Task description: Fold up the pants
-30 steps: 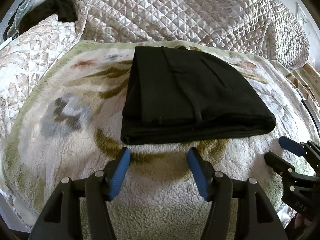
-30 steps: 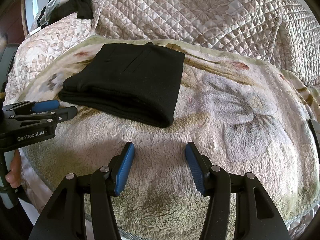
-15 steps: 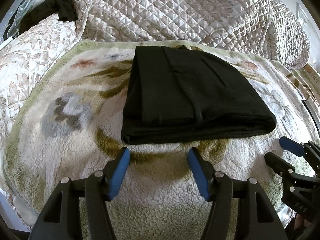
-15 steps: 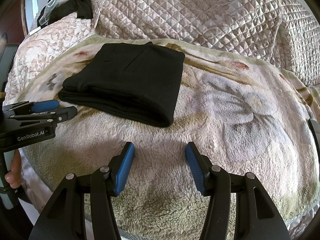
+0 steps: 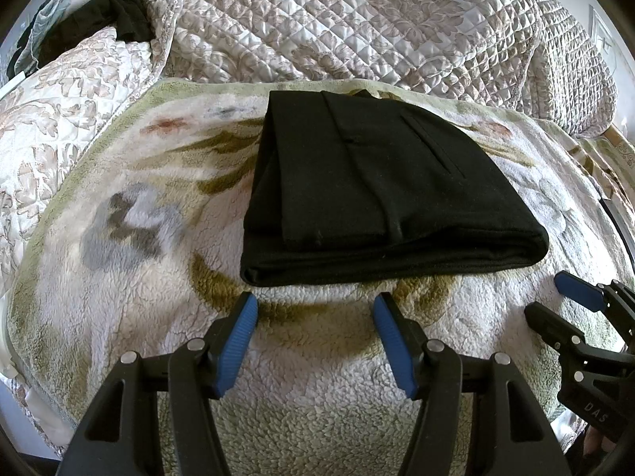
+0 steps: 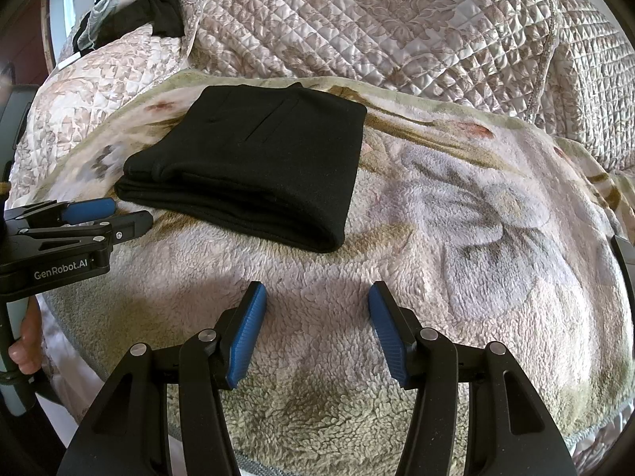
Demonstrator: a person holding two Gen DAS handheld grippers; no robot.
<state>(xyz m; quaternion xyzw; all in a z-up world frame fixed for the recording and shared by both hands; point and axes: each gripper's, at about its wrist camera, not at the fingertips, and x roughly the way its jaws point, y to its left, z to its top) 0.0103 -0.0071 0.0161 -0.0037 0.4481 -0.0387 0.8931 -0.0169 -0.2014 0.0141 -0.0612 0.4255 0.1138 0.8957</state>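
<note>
Black pants (image 5: pixel 373 182) lie folded into a thick rectangle on the fleece floral blanket (image 5: pixel 131 269), its near folded edge facing me. My left gripper (image 5: pixel 313 311) hovers just short of that near edge, open, nothing between its blue pads. In the right wrist view the same pants (image 6: pixel 258 162) sit up and to the left, and my right gripper (image 6: pixel 317 301) stands open over bare blanket (image 6: pixel 476 238), off the pants' right corner. Each gripper shows at the edge of the other's view: the right one (image 5: pixel 555 297) and the left one (image 6: pixel 119 214).
A quilted beige bedspread (image 5: pixel 357 20) rises behind the blanket. Dark clothes (image 5: pixel 119 20) are heaped at the far left corner. A person's hand (image 6: pixel 25 337) holds the left gripper's handle at the blanket's near edge.
</note>
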